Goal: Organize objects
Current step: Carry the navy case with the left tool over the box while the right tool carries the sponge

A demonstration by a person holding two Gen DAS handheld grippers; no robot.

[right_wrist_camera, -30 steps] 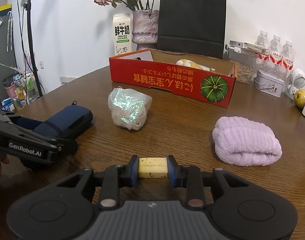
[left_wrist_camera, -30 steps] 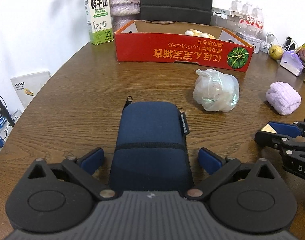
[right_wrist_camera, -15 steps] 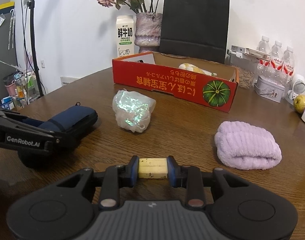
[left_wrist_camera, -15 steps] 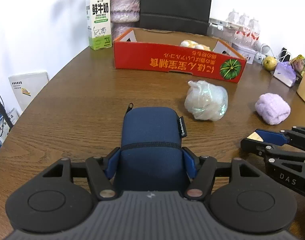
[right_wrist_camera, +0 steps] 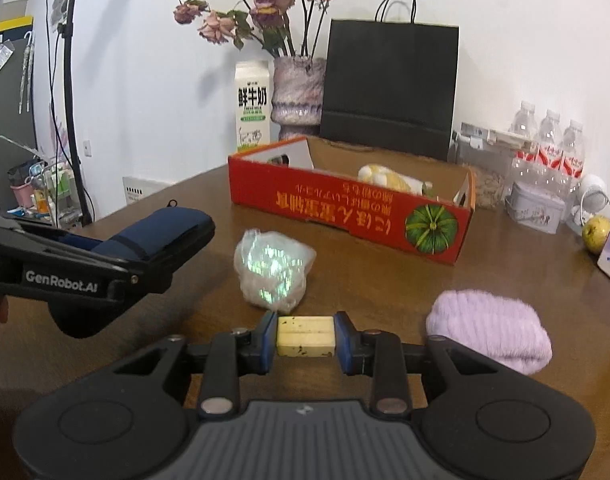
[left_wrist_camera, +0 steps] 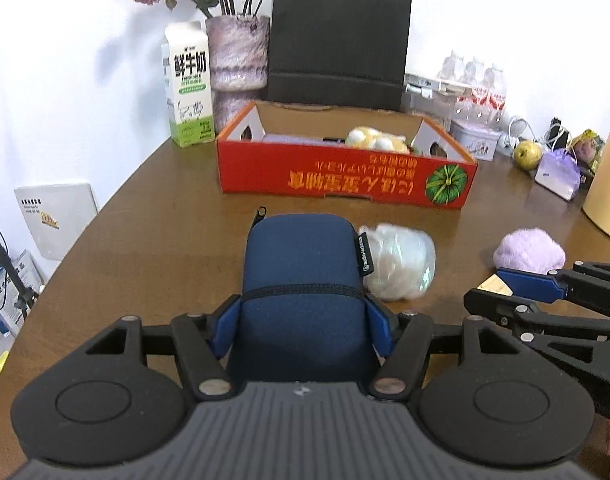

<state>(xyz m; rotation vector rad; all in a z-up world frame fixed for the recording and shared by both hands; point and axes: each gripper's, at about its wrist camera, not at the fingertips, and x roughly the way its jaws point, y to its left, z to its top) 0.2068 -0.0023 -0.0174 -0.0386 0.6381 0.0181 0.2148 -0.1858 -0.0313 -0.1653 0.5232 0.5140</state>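
My left gripper clamps its blue pads on a navy pouch, held clear of the table in the right wrist view. My right gripper pinches a yellow block. A plastic bundle and lilac towel lie before the red box.

the left gripper is clamped on a navy pouch, pointing toward twelve o'clock. the right gripper, at its three o'clock, pinches a pale block, possibly sponge.
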